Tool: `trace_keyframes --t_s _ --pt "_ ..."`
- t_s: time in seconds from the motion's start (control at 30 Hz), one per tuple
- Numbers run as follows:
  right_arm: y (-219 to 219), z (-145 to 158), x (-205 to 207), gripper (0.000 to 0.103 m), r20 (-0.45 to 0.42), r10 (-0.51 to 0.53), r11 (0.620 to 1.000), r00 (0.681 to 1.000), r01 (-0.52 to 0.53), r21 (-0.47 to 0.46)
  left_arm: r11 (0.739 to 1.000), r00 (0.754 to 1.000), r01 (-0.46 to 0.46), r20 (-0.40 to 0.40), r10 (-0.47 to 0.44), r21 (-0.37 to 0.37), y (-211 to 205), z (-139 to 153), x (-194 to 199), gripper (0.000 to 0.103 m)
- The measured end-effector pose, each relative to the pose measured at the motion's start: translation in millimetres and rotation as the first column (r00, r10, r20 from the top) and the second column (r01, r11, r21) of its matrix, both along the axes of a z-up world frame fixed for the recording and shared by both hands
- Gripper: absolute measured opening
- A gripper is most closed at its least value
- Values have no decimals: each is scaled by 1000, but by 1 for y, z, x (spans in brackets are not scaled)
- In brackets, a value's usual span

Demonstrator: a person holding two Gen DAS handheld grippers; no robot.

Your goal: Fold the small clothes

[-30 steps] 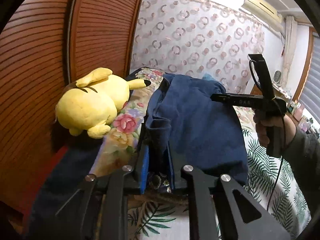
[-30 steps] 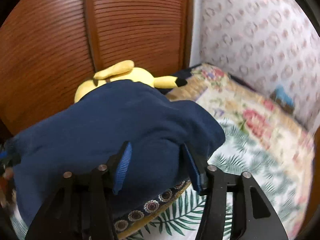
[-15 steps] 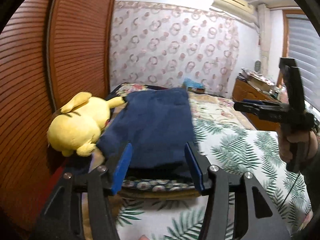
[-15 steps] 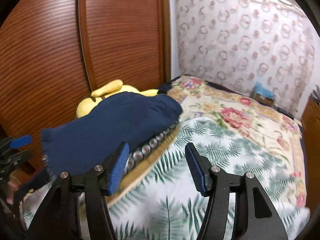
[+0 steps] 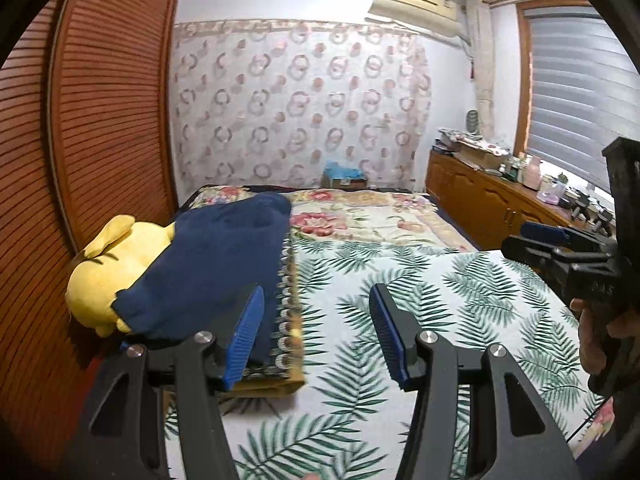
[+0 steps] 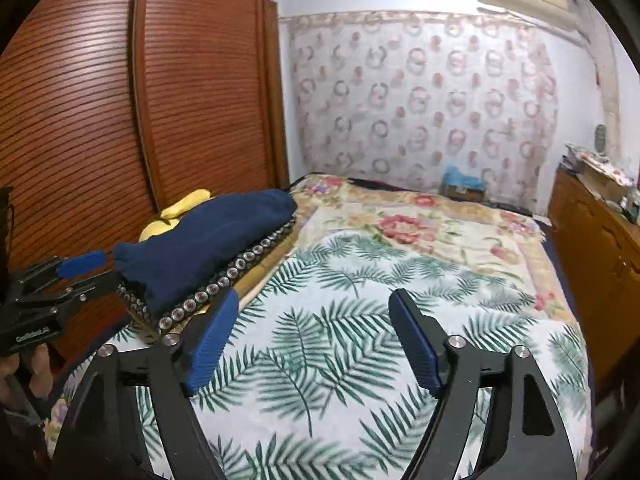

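A folded navy blue garment (image 5: 216,264) lies on a folded patterned blanket at the bed's left side, partly over a yellow plush toy (image 5: 104,264). It also shows in the right wrist view (image 6: 208,248). My left gripper (image 5: 316,332) is open and empty, just in front of and to the right of the garment. My right gripper (image 6: 312,340) is open and empty above the leaf-print bedspread. Each gripper appears in the other's view: the right one (image 5: 560,256) and the left one (image 6: 60,276).
A leaf-print bedspread (image 6: 360,340) covers the bed, with a floral blanket (image 6: 420,224) farther back. A slatted wooden wardrobe (image 5: 100,120) stands at the left. A wooden cabinet (image 5: 480,204) with clutter runs along the right wall under the window.
Both grippers have let go of the navy garment and pulled back from it. The garment now rests folded on the blanket and the plush toy.
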State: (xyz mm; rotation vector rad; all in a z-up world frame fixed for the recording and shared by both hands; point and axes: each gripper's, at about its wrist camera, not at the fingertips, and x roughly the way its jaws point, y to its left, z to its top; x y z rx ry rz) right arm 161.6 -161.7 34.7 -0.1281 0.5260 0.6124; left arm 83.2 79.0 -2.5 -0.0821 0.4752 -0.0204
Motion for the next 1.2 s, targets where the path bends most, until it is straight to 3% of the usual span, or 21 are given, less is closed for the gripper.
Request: trace_keyframes --t_s 0.33,0.53,0.77,1.2 --pt "-43 22 -41 85 66 -130 991 989 127 38 1000 999 25 37 -26 19 -34 29 -7 54" --pt "-66 37 -60 85 110 -198 979 974 191 70 999 999 -4 51 1 51 -50 41 -12 54" --pt "-83 45 -77 85 141 -242 969 960 231 92 999 997 22 69 -24 32 -56 47 -24 54" --pt "-94 41 -83 85 140 -264 963 954 252 99 999 996 -11 91 8 36 -57 51 -35 55"
